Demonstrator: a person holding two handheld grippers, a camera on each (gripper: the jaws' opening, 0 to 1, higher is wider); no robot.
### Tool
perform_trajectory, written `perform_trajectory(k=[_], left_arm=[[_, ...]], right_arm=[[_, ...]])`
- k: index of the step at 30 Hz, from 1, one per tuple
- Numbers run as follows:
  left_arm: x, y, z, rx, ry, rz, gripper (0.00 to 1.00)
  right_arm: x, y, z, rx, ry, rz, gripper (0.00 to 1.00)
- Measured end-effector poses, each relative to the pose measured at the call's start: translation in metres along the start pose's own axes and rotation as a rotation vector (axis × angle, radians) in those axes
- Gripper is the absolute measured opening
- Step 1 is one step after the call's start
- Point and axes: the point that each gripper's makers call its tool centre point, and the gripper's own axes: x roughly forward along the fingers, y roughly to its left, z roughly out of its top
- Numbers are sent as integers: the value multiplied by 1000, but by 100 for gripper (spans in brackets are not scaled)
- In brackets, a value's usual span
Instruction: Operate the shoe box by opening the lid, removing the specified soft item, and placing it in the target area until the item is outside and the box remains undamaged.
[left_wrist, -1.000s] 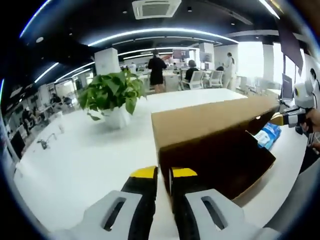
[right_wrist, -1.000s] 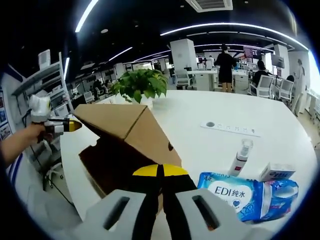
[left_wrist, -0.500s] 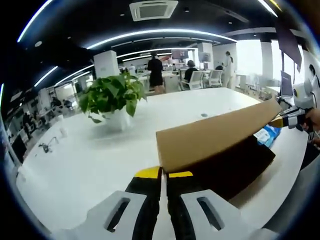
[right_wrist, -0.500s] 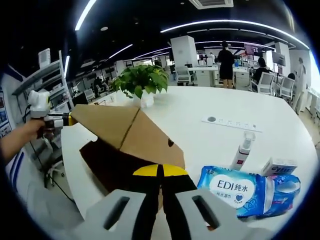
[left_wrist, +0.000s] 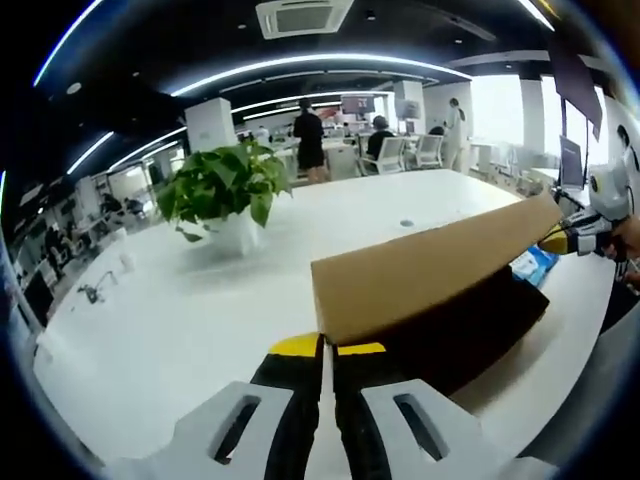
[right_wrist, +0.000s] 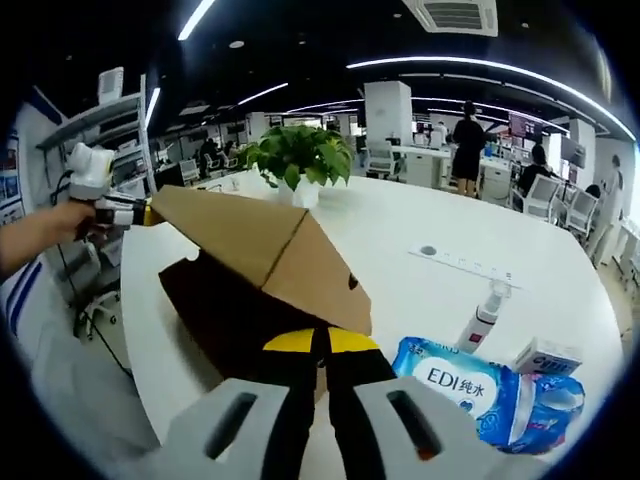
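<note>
The brown shoe box (right_wrist: 240, 300) sits on the white table (right_wrist: 400, 240), its lid (left_wrist: 420, 265) lifted (tilted up like a roof). The left gripper (left_wrist: 328, 350) pinches the lid's edge at 6 o'clock. The right gripper (right_wrist: 320, 342) pinches the other lid end. A blue soft pack (right_wrist: 470, 385) lies at 4 o'clock, beside the box.

In the right gripper view, the shoe box (right_wrist: 250, 290) sits on the tabletop (right_wrist: 400, 240); potted plant (right_wrist: 295, 160) at 12 o'clock behind it, wipes pack (right_wrist: 470, 385) at 4 o'clock beside it.
</note>
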Motion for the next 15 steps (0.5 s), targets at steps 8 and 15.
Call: perform_trajectory(k=[8,15], left_arm=[[-3,-4,-12,-2,22,-7,0],[-6,-10,-23,16,43,-22,0]], right_arm=[[-1,3,1,-68,-13,11,10],[-1,11,1,-120,-18,39,13]])
